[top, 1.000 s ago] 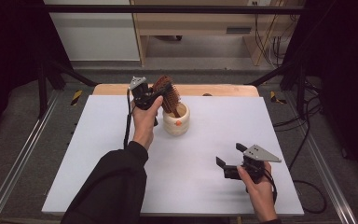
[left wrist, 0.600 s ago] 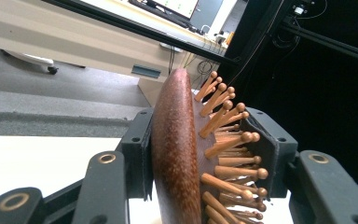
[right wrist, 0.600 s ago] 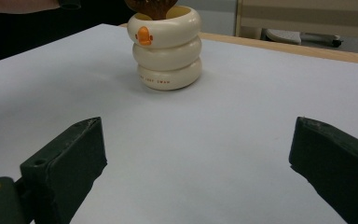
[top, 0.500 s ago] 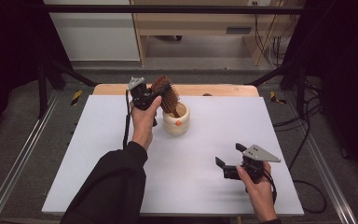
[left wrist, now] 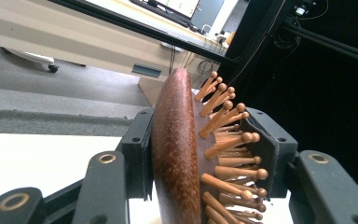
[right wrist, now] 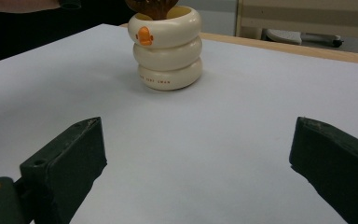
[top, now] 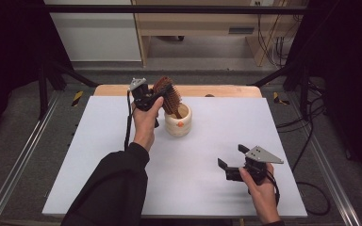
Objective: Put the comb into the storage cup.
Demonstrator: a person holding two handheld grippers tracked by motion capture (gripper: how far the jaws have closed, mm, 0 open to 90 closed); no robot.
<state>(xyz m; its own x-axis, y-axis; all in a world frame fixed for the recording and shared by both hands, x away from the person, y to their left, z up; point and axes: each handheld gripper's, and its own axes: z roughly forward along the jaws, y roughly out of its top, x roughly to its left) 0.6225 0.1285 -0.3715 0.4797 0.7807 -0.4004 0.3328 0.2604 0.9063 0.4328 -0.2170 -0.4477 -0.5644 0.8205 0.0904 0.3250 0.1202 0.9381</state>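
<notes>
Left gripper [left wrist: 193, 172] jaws clamp the brown wooden peg-bristle hairbrush [left wrist: 191, 154]; right gripper [right wrist: 196, 172] hangs open, empty.
The brush's handle sits in the cream ringed ceramic cup [top: 178, 121]; tilting could tip the cup on the white table [top: 99, 155].

Wooden hairbrush [left wrist: 182, 154] between tool [left wrist: 200, 158] jaws

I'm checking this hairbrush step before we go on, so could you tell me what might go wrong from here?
1. The left tongs clamp the hairbrush partly on its wooden pins, so it could slip or twist.
2. The brush handle sits in the cream cup, which nothing steadies; the right tongs are open and apart from it. A sideways pull might tip the cup.
</notes>
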